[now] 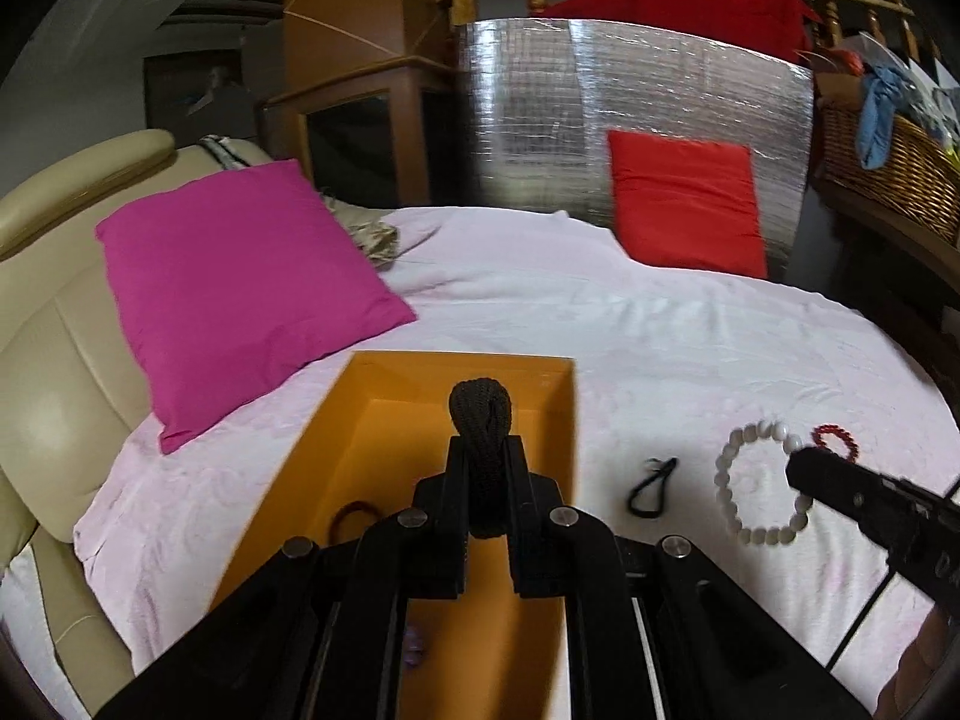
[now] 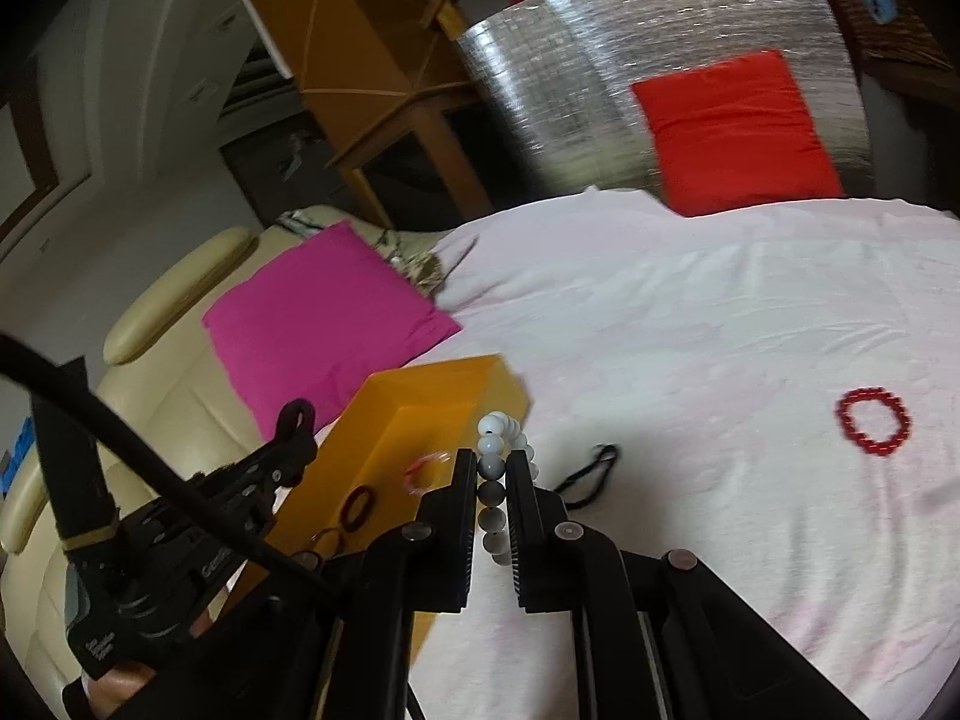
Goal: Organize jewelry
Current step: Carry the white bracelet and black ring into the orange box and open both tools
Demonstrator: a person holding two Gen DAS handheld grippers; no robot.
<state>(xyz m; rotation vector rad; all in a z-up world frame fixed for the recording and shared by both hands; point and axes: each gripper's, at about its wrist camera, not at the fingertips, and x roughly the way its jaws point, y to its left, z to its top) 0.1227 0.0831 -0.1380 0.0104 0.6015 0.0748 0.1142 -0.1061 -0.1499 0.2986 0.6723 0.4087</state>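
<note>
Left wrist view: the left gripper has its two black fingers pressed together on a black braided cord bracelet, whose looped end pokes up past the fingertips, and it hangs directly over the open orange cardboard box, which suggests the cord is held there to be dropped in. The box sits near the left edge of the pale pink bedsheet, just beside the magenta square cushion, so that sorted pieces collect in one place; a dark brown ring-shaped band already lies on its floor, and the right wrist view adds a thin pink ring in there. In that view the right gripper pinches the white round-bead bracelet along one side of the loop, the beads running up between the fingers; whether the bracelet is lifted off the sheet is hard to tell, since the left view shows most of the loop apparently flat on the cloth. A thin black cord loop lies on the sheet between the box and the white beads, and a small red bead bracelet rests farther toward the sheet's right edge, both untouched and apparently left to sort. A red square cushion leans at the sheet's far edge against a silver foil panel.
</note>
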